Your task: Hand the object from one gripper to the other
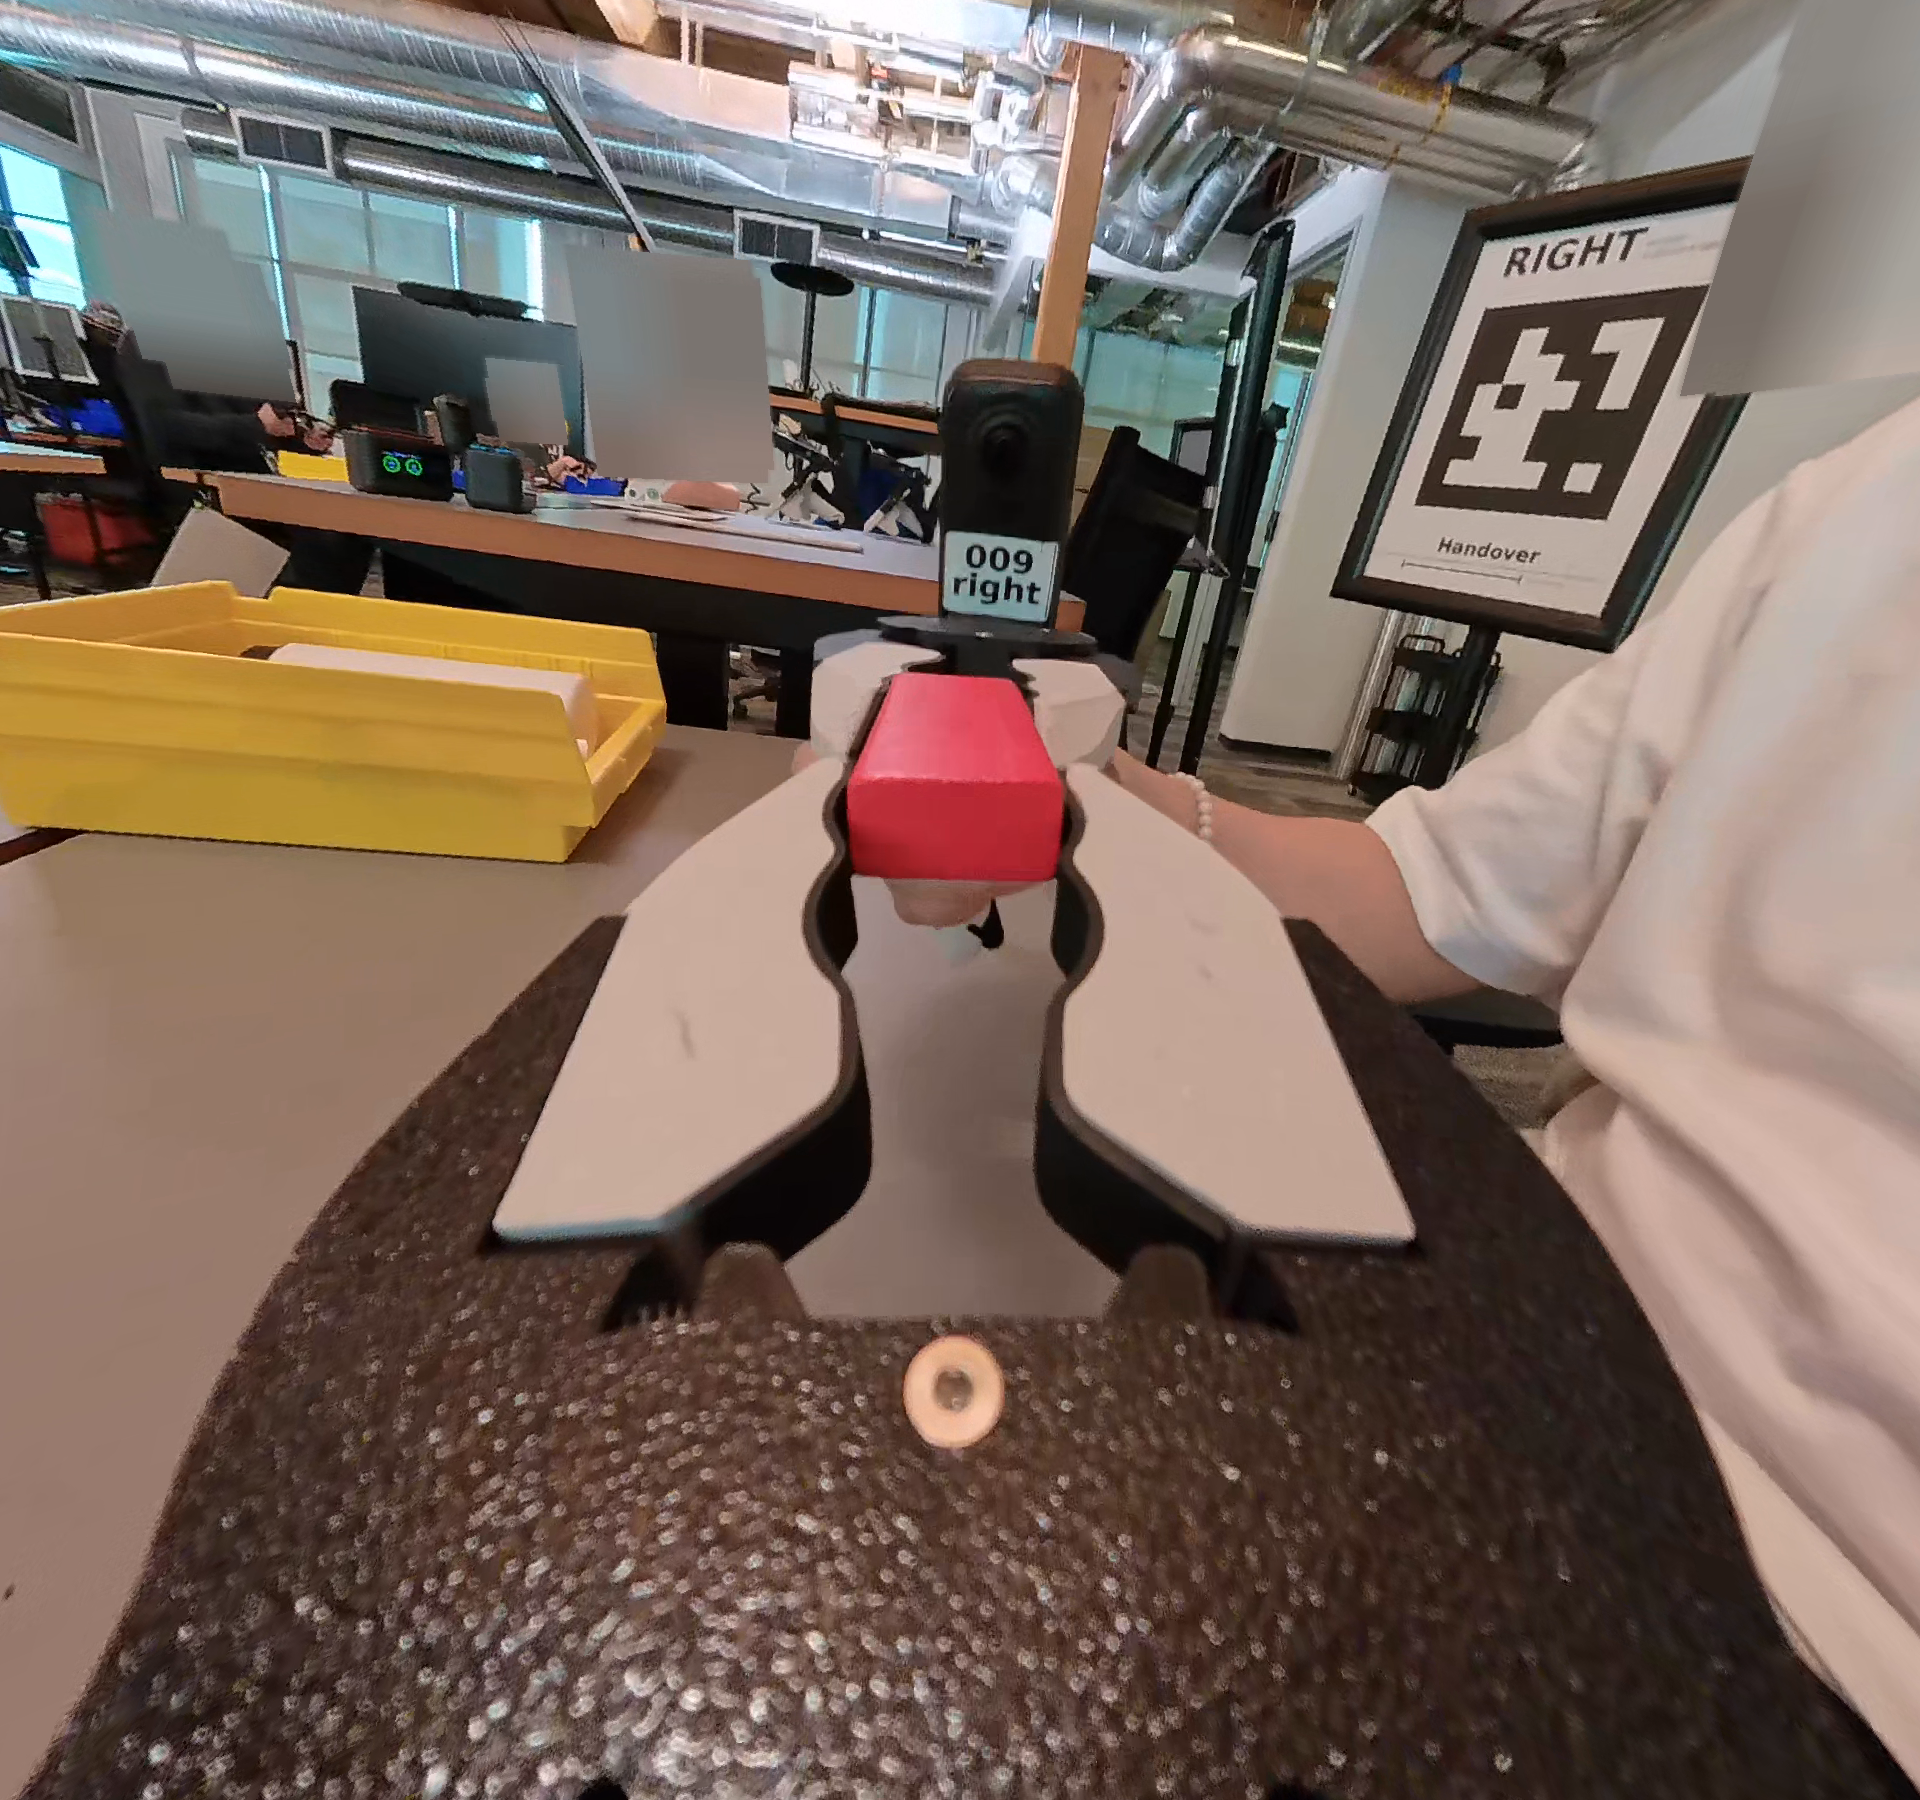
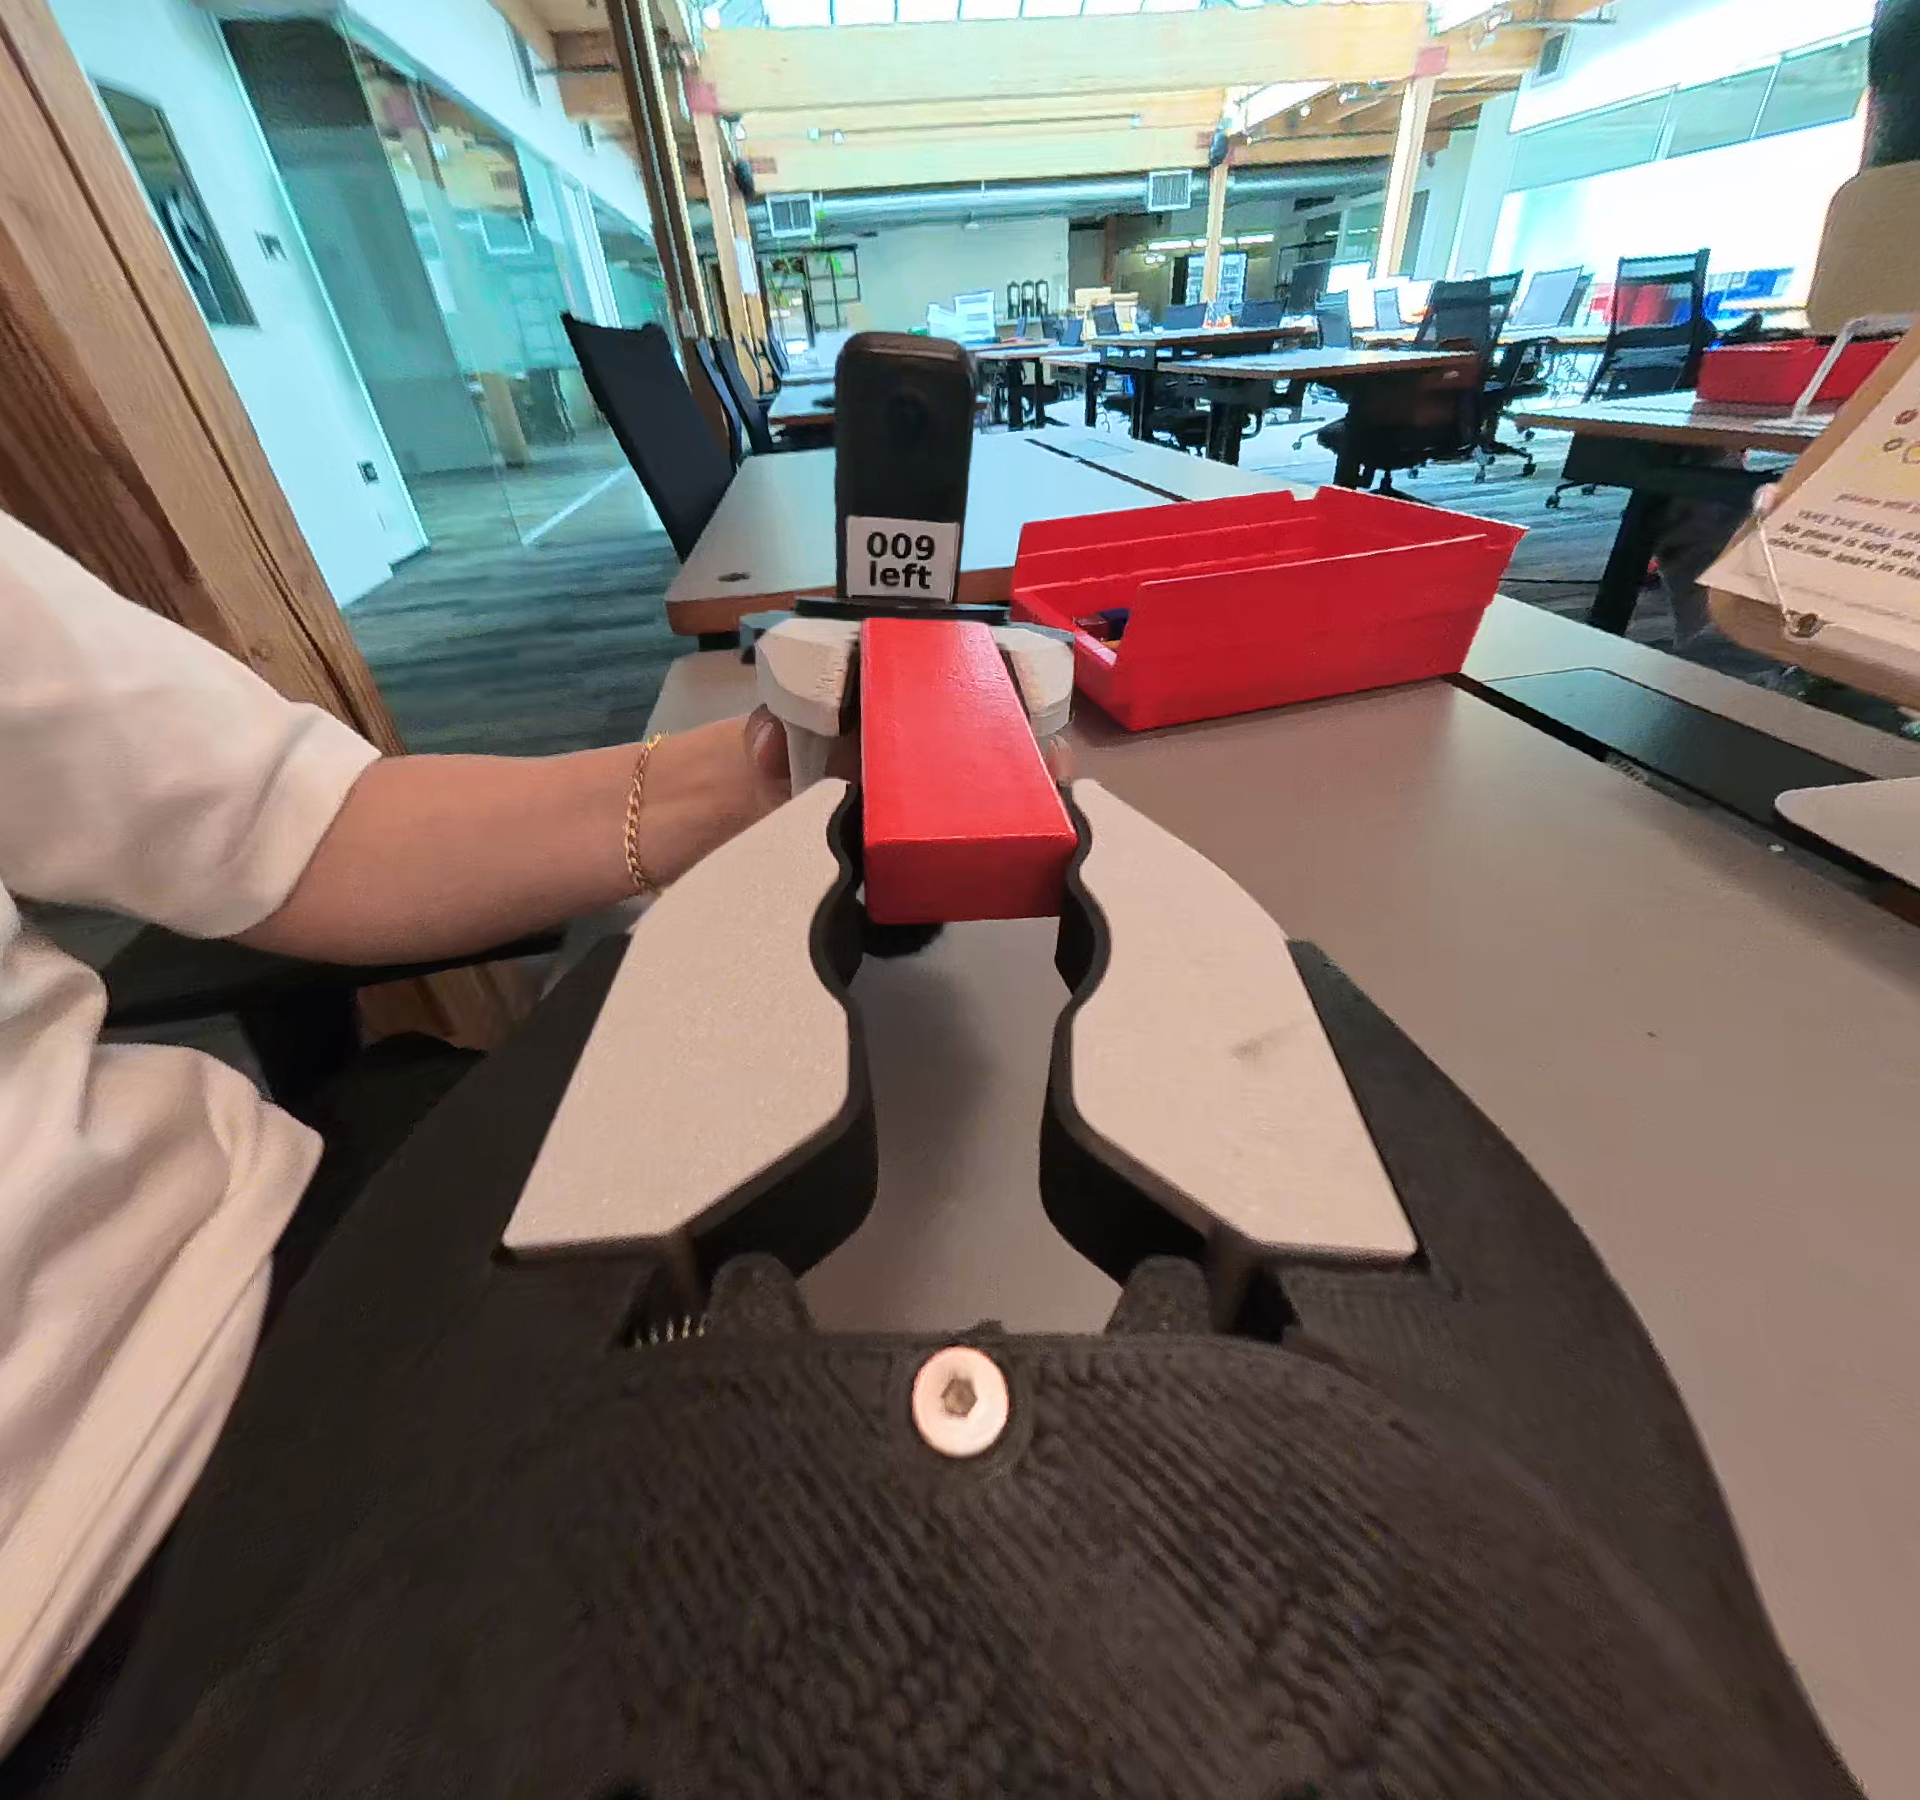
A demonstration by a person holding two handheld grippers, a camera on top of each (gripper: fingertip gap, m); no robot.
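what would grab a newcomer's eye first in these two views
The red block held in mid-air above the grey table, pinched at one end by the left tool and at the other by the right tool. Next come two bright bins on the table: a yellow bin and a red bin.

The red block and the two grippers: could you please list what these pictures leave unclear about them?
- Left wrist view: the red block hides the right gripper's fingertips.
- Right wrist view: the block's far end is hidden between the left gripper's fingers.
- Both views: the block's underside faces away.
- Right wrist view: the red bin's contents are too small to name.
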